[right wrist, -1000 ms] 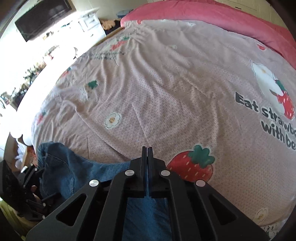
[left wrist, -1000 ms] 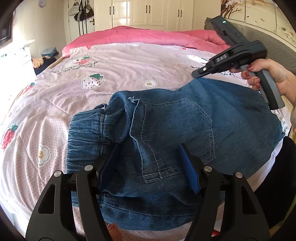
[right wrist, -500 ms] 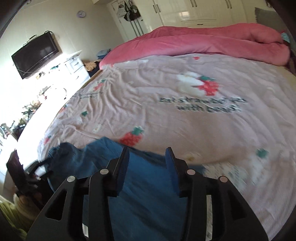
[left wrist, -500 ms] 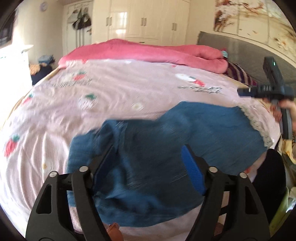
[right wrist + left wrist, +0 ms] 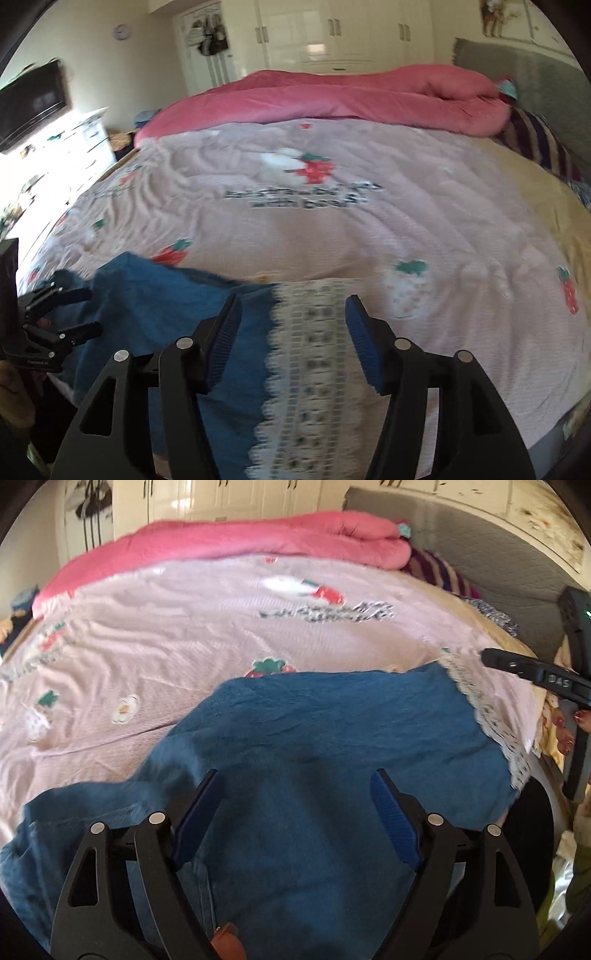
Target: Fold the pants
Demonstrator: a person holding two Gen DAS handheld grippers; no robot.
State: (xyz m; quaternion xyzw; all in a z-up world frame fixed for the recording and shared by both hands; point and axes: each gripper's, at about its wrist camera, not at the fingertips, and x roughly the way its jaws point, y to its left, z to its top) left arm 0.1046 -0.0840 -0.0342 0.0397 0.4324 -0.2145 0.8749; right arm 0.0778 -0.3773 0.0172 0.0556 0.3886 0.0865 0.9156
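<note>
Jaws of the left gripper [image 5: 291, 805] stand wide and are opening further — blue pads clear of the cloth, nothing pinched between them. Left wrist view: pants [image 5: 332, 746] lie as a flattened blue denim slab at the near edge of the bed [image 5: 184, 627], reaching toward its near right corner, where the lace trim [image 5: 484, 716] of the sheet runs alongside. One end bunches at lower left. Right gripper [image 5: 532, 670] hangs off that corner, apart from the denim.

Right wrist view: right gripper [image 5: 291, 332] jaws also opening, empty, poised over the lace trim [image 5: 314, 350] just beside the denim edge. Pants [image 5: 155, 295] sit at lower left; left gripper [image 5: 55, 314] over them.

Judgement: at least one fold looks laid and released; whether another fold or smoothing is left — cannot tell, image blurred.
</note>
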